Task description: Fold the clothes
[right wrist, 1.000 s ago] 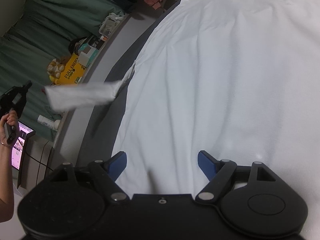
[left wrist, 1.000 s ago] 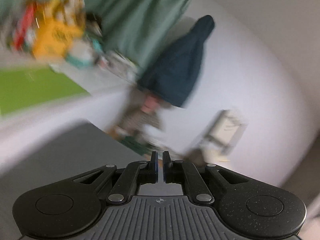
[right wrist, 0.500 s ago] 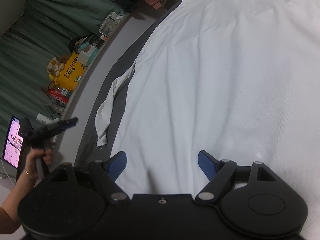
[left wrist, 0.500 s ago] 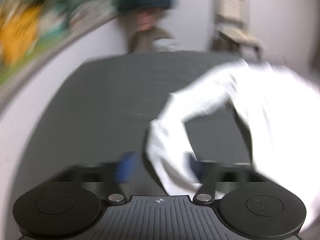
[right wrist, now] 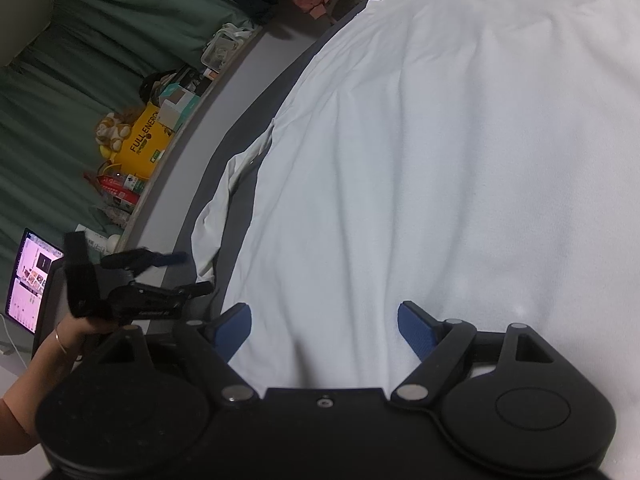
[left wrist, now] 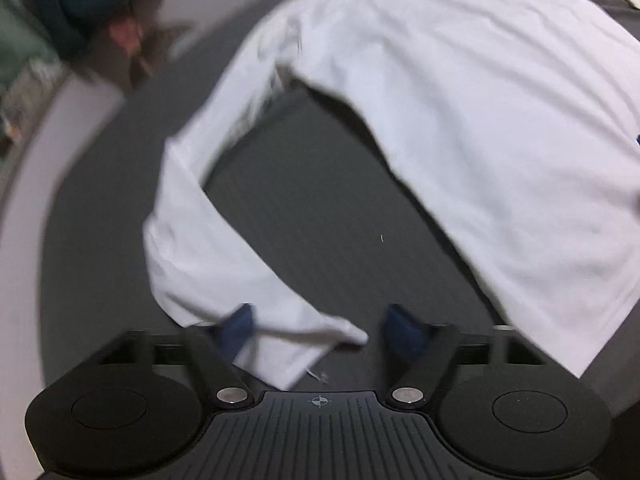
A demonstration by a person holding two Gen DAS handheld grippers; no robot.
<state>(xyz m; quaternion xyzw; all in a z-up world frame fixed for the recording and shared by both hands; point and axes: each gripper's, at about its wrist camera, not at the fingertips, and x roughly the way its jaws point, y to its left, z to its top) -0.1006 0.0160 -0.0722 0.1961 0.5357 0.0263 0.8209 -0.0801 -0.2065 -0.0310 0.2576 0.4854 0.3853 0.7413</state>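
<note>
White shirt (left wrist: 460,112) is lying spread on a dark grey mat (left wrist: 320,208), both grippers gaping wide.

Left gripper (left wrist: 318,326) is hovering with its sleeve (left wrist: 208,248) cuff lying loose between the spread fingers, nothing pinched. Right gripper (right wrist: 324,326) is hanging over the shirt's body, which is stretching ahead of its fingers.

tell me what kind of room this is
Probably a lived-in bedroom or home room, not a lab. A white long-sleeved shirt lies spread on a dark grey surface, beside green curtains, a cluttered ledge and an open laptop.
</note>
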